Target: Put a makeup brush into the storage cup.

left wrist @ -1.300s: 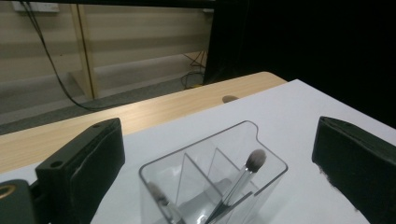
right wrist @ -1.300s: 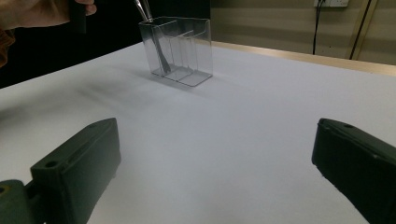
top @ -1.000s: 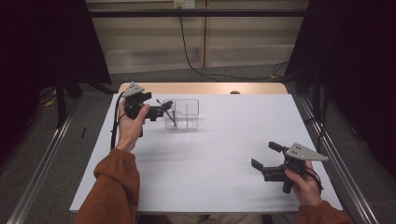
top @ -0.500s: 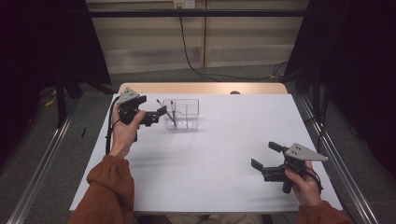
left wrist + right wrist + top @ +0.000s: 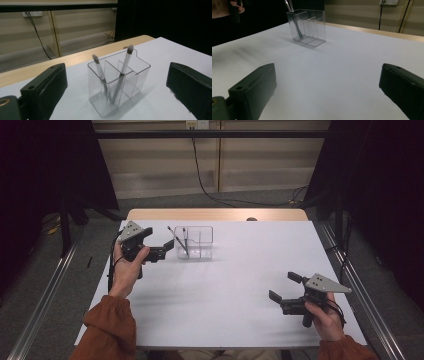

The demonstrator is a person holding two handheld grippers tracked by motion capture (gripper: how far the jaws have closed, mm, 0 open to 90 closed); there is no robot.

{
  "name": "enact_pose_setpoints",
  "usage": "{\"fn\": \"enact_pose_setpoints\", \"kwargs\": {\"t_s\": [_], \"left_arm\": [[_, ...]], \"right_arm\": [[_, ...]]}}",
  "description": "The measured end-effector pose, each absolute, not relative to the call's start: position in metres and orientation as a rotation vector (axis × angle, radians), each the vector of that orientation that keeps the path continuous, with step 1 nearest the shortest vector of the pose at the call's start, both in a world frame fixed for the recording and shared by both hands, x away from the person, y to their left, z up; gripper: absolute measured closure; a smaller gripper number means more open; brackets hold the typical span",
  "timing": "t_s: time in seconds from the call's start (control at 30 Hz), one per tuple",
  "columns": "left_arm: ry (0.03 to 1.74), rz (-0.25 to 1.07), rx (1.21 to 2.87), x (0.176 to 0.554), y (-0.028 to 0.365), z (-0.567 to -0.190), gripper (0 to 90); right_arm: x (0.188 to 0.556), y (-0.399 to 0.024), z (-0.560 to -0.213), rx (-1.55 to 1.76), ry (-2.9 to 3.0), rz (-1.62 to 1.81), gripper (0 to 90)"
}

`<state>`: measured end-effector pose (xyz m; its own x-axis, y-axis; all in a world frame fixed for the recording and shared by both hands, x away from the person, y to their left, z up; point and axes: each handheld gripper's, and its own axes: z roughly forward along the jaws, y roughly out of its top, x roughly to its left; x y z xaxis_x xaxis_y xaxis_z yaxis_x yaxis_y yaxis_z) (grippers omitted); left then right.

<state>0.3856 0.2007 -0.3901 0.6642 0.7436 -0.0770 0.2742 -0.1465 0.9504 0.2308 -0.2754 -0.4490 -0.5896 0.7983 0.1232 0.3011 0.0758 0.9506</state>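
Clear acrylic organizer (image 5: 193, 242) sat at the far-left part of the white table (image 5: 225, 290), with three compartments. Two makeup brushes (image 5: 123, 72) stood in the end compartment nearest the left gripper (image 5: 167, 247), bristles up, handles crossing low, tips leaning apart. Other compartments looked empty. Left gripper was just beside the organizer, jaws spread, holding nothing. Right gripper (image 5: 285, 287) was well apart near the front-right edge, jaws spread, with open tabletop between.

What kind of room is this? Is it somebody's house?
Probably not a house: it looks like a lab or test room. A plain white table stands between dark curtains, a wall socket feeds a loose cable, and each hand holds camera-fitted tongs beside a clear brush holder.
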Motion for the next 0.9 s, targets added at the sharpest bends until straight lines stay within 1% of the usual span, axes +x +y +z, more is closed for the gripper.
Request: {"fn": "enact_pose_setpoints", "kwargs": {"t_s": [0.17, 0.37, 0.9], "left_arm": [[0.82, 0.522, 1.727, 0.375, 0.203, -0.391, 3.3], [0.817, 0.498, 1.729, 0.364, 0.206, -0.394, 3.3], [0.815, 0.503, 1.73, 0.331, 0.218, -0.402, 3.2]], "right_arm": [[0.231, -0.276, -0.449, 1.085, 1.929, 1.528, 0.4], [0.231, -0.276, -0.449, 1.085, 1.928, 1.53, 0.4], [0.231, -0.276, -0.449, 1.084, 1.929, 1.528, 0.4]]}}
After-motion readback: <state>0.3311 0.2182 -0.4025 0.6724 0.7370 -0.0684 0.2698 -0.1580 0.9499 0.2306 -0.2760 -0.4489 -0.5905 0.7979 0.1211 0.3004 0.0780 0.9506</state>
